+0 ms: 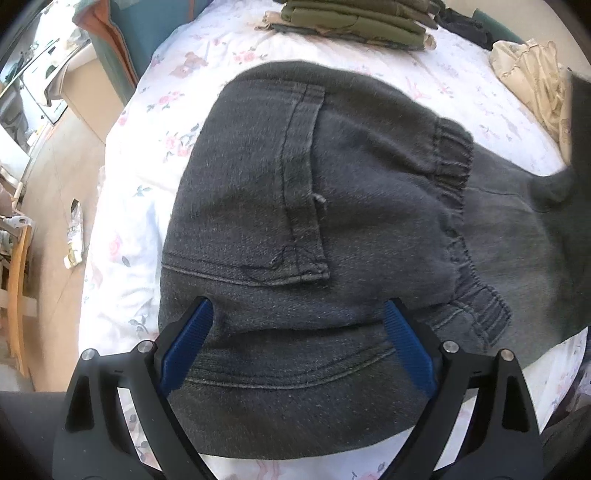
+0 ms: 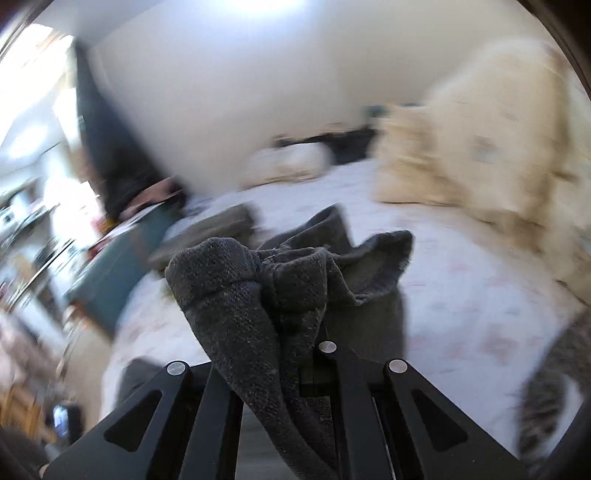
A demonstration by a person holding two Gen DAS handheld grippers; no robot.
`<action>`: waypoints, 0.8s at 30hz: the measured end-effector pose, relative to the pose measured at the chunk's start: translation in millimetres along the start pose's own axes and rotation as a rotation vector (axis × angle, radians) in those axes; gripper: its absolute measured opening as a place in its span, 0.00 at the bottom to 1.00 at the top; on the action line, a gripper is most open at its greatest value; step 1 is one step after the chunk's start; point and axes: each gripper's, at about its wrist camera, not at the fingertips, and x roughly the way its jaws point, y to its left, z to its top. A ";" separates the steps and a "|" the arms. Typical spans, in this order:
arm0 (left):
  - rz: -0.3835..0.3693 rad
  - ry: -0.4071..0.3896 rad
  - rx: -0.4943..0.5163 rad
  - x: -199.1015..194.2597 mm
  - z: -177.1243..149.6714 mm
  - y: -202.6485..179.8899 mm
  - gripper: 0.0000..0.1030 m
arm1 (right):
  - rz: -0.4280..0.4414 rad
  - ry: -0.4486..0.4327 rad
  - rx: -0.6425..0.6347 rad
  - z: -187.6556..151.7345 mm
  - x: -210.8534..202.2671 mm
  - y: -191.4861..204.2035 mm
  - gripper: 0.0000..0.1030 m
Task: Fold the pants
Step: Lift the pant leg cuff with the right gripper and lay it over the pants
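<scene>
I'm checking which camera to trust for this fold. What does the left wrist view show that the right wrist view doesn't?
Only the left wrist view shows the dark pants laid flat, with back pocket and elastic waistband, the open left gripper over them, its blue pads wide apart, and a folded olive stack beyond.

Only the right wrist view shows the right gripper shut on a bunched, lifted end of the pants, plus cream pillows, blurred.

Both show the dark pants and the floral bedsheet.
</scene>
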 end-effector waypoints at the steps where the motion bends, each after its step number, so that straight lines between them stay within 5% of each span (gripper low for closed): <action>1: -0.006 -0.006 -0.005 -2.8 0.4 0.8 0.89 | 0.034 0.017 -0.043 -10.5 7.5 25.7 0.05; 6: -0.018 -0.019 -0.042 -9.6 3.8 12.3 0.89 | 0.152 0.215 -0.159 -107.7 53.8 105.2 0.05; 11: -0.038 0.000 -0.081 -8.9 2.4 26.1 0.89 | 0.067 0.490 -0.257 -201.6 81.8 119.3 0.14; 12: -0.044 0.004 -0.085 -9.3 1.4 28.6 0.89 | 0.070 0.490 -0.257 -202.7 76.5 117.9 0.18; 15: -0.062 0.003 -0.095 -12.4 1.1 35.9 0.89 | 0.152 0.520 -0.190 -189.0 60.8 112.3 0.67; 16: -0.069 -0.003 -0.103 -16.0 0.7 36.7 0.89 | 0.167 0.507 -0.178 -186.0 50.4 113.7 0.70; 21: -0.078 -0.043 -0.100 -27.1 1.2 34.5 0.89 | 0.189 0.412 -0.058 -152.8 22.6 91.7 0.65; 24: -0.088 -0.054 -0.082 -31.0 0.0 25.3 0.89 | 0.094 0.474 0.009 -154.0 50.8 77.7 0.41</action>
